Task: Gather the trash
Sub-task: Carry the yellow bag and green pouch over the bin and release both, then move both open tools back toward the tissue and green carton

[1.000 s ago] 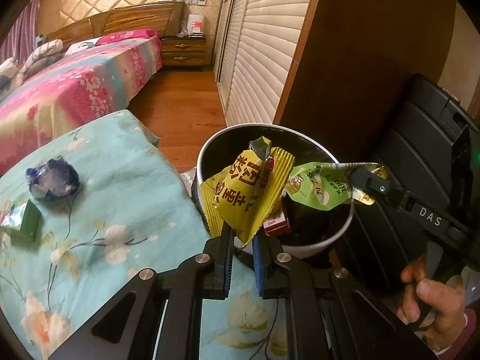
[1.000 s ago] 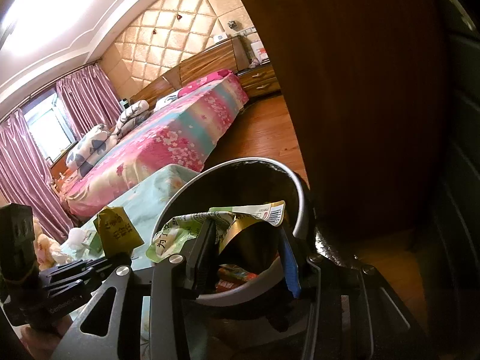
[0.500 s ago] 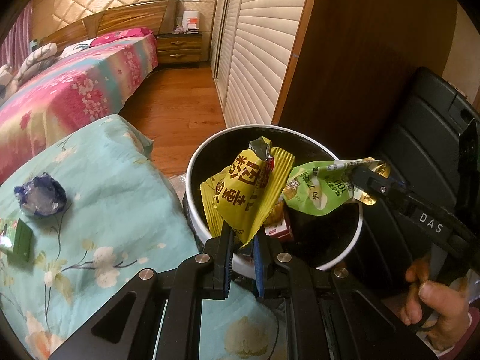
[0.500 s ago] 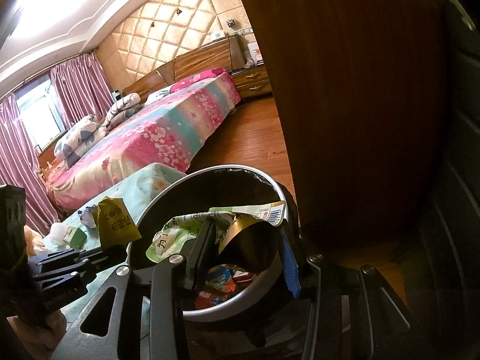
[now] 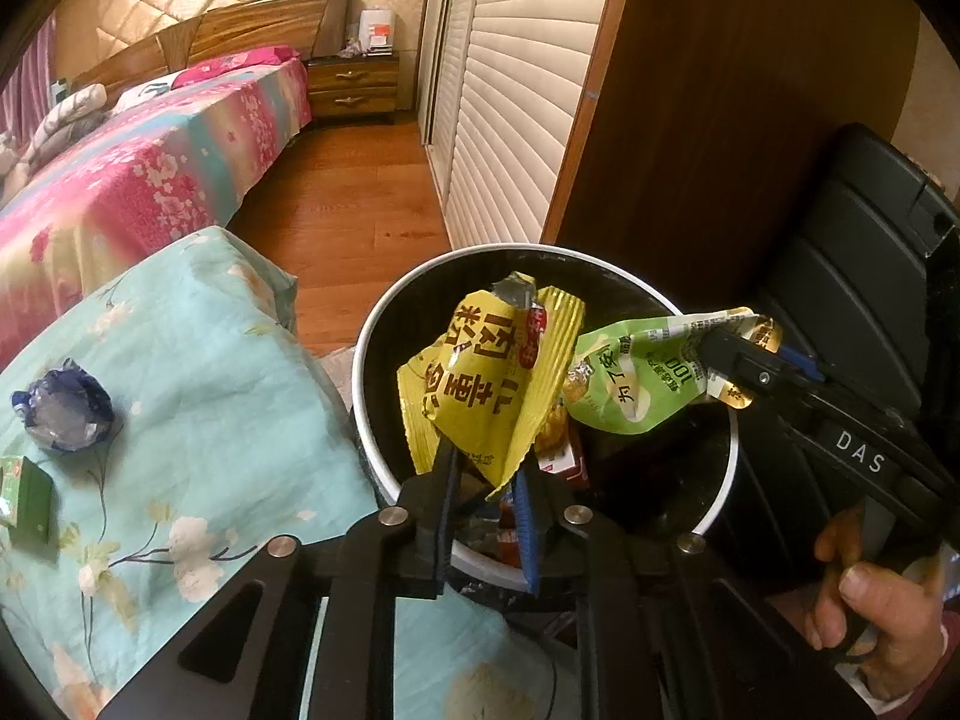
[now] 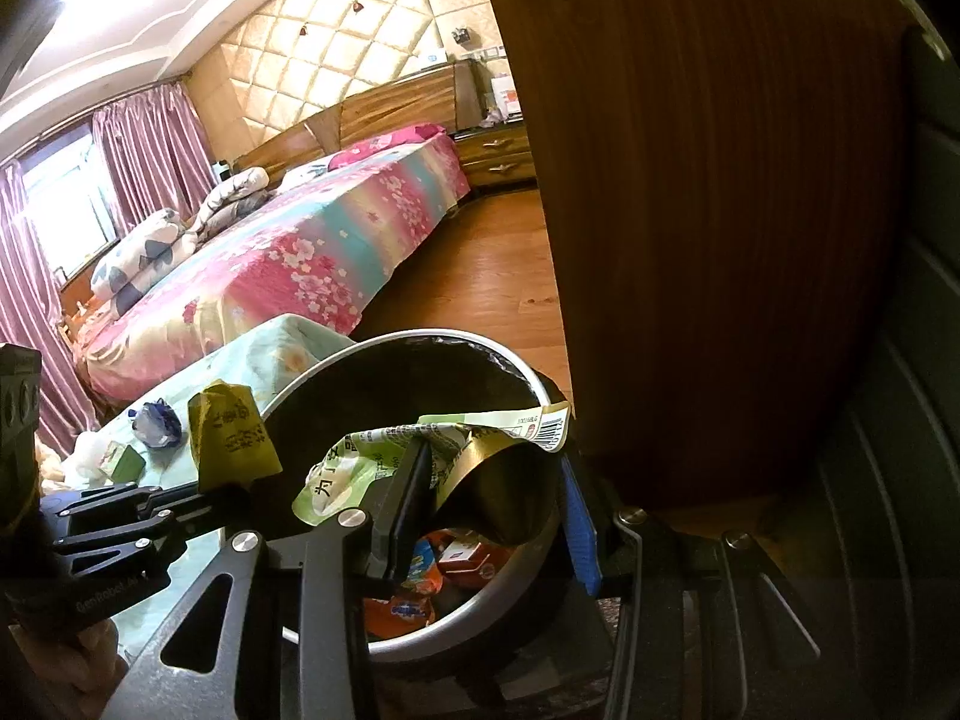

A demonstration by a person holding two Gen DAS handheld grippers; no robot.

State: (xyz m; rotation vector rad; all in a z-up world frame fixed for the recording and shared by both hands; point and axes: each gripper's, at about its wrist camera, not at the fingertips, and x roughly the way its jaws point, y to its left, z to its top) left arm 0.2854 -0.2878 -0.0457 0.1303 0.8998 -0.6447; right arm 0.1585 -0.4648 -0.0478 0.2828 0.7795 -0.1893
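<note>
In the left wrist view, the left gripper (image 5: 483, 474) sits low at centre with the yellow wrapper (image 5: 480, 387) standing up from between its jaws, long axis roughly vertical, directly over the bin (image 5: 384, 330); those jaws have just been opening and the pads look parted around the wrapper's lower corner, so it seems released or nearly so. The right gripper (image 6: 492, 480) is clenched on the green wrapper (image 6: 342, 474), which stretches crosswise over the bin's mouth. 2 more pieces, a blue wad (image 5: 63, 405) and a green box (image 5: 24, 501), lie at the left edge on the floral cover (image 5: 210, 396), nearer the left gripper.
</note>
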